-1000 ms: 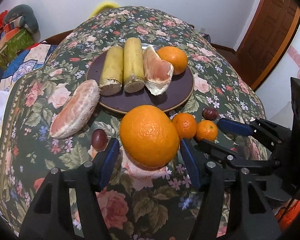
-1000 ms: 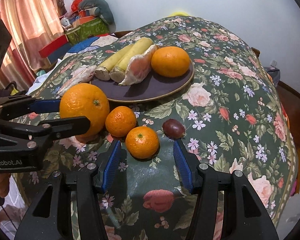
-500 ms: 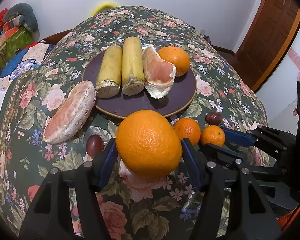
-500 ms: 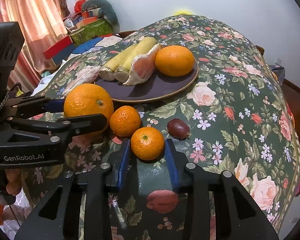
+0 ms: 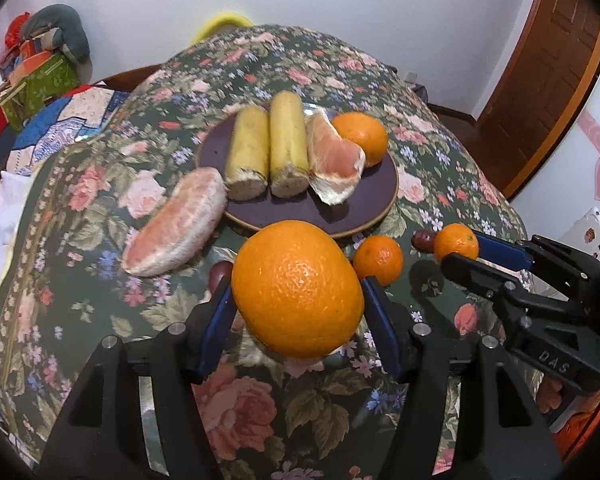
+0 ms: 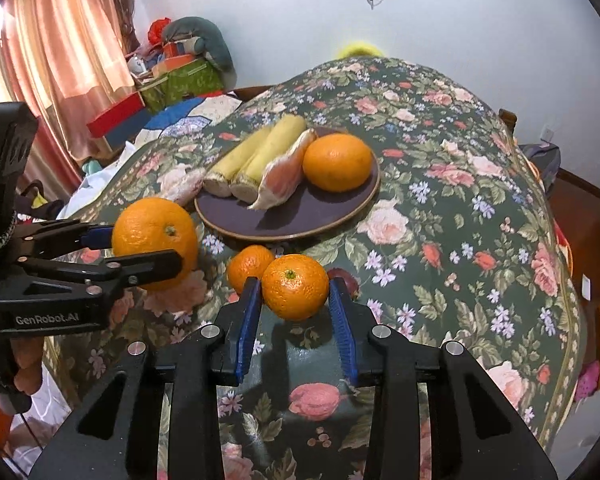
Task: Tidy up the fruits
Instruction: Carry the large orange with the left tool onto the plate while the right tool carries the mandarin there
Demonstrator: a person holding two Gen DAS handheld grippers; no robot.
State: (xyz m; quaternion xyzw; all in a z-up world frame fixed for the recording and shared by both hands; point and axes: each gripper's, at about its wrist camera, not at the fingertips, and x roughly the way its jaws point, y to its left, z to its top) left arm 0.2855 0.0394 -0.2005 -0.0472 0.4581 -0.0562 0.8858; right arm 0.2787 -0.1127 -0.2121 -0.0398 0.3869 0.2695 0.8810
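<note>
My left gripper [image 5: 296,300] is shut on a large orange [image 5: 298,288] and holds it above the floral cloth, near the dark plate [image 5: 260,216]; both also show in the right wrist view, the gripper [image 6: 140,250] and the orange [image 6: 155,238]. My right gripper [image 6: 294,292] is shut on a small mandarin [image 6: 295,286], lifted off the cloth; it also shows in the left wrist view [image 5: 456,242]. The plate [image 6: 300,220] holds two banana pieces [image 5: 266,154], a pomelo segment [image 5: 334,160] and an orange [image 5: 360,136].
A second mandarin [image 5: 378,254], two dark dates [image 5: 422,239] [image 5: 218,272] and a peeled pomelo piece [image 5: 178,228] lie on the cloth in front of and left of the plate. The table falls away at the right, with boxes and bedding at far left.
Both grippers closed on their fruit and lifted it: the left took the large orange, the right took the small mandarin. Both cameras rose and tilted up.
</note>
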